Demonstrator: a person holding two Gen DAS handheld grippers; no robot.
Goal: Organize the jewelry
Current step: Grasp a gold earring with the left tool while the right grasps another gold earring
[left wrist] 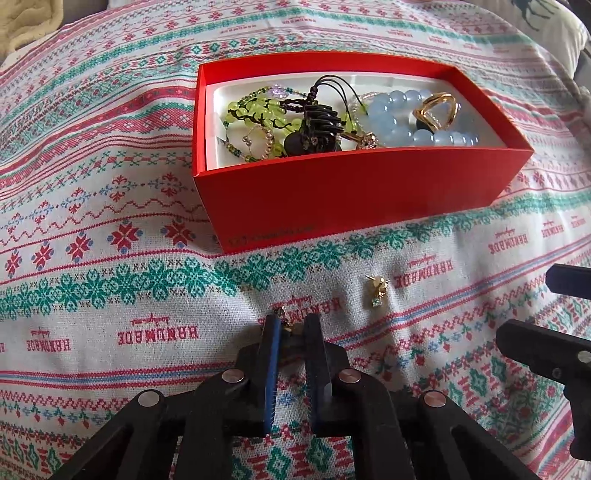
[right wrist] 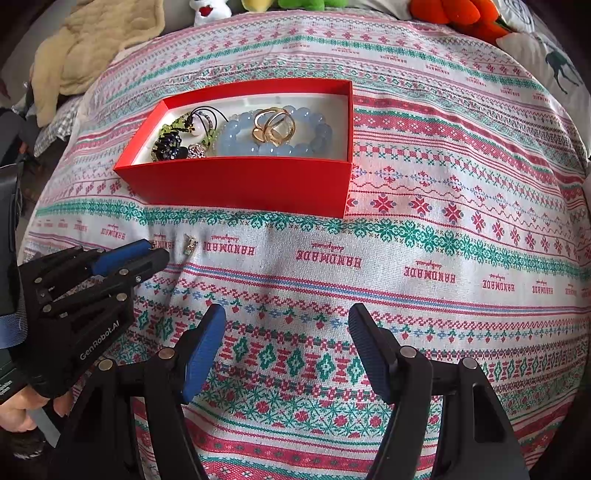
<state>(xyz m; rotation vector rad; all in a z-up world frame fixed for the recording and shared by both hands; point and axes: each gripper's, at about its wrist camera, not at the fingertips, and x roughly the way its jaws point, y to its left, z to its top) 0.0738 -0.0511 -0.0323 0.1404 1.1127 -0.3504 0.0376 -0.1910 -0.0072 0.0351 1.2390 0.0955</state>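
A red box holds blue beads, green beads, dark charms and gold rings; it also shows in the right wrist view. My left gripper is shut on a small gold earring at its tips, low on the patterned cloth in front of the box. It shows at the left of the right wrist view. A second gold earring lies loose on the cloth just right of it. My right gripper is open and empty over the cloth.
The patterned cloth covers a bed-like surface. A beige blanket lies at the back left and plush toys line the far edge. The right gripper's fingers show at the right edge of the left wrist view.
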